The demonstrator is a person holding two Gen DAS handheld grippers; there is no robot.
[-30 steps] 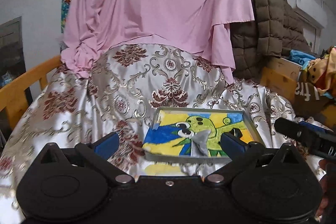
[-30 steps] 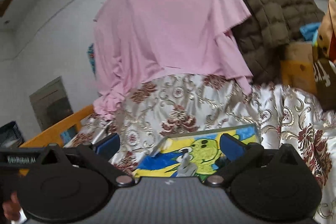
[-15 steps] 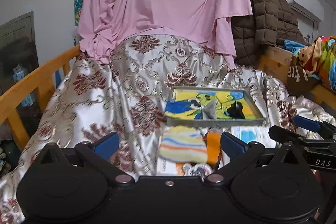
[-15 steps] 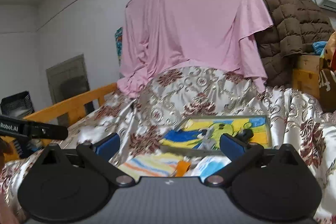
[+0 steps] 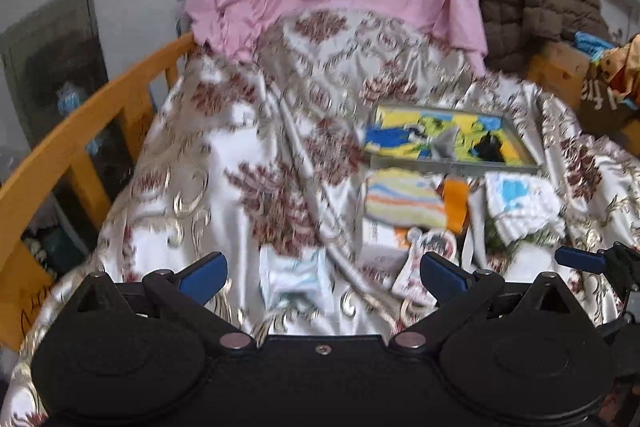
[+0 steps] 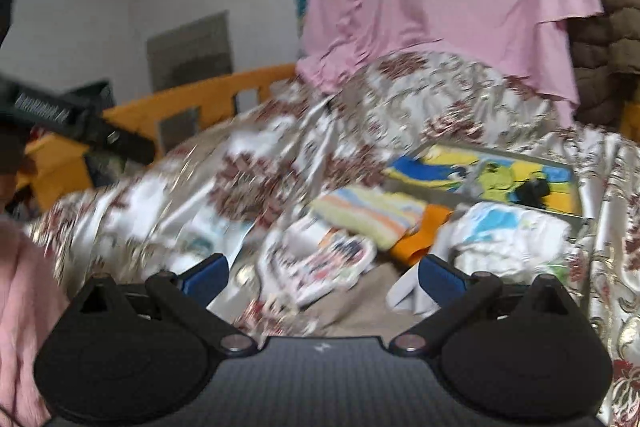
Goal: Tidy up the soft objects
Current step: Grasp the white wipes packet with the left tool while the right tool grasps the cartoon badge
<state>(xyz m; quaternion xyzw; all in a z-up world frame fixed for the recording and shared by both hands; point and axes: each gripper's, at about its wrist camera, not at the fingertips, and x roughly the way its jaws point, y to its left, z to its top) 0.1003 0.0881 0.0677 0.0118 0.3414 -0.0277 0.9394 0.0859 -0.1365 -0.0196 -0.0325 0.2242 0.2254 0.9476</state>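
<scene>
left wrist: i've pulled back from the tray (image 5: 456,167); the left gripper (image 5: 322,273) hangs empty, jaws apart, and the striped cloth (image 5: 404,201), white-blue cloth (image 5: 520,203) and a folded white piece (image 5: 294,277) on the bedspread (image 5: 192,167) are now in view.

right wrist: right gripper (image 6: 322,273) likewise apart and empty over the patterned piece (image 6: 328,263). sorting can start, i judge.

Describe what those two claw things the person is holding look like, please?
Both look alike: the left claw and right claw each have a black body with two round discs, silver pivot bolts, black linkage arms and blue fingertips. The right body looks ribbed grey.
</scene>
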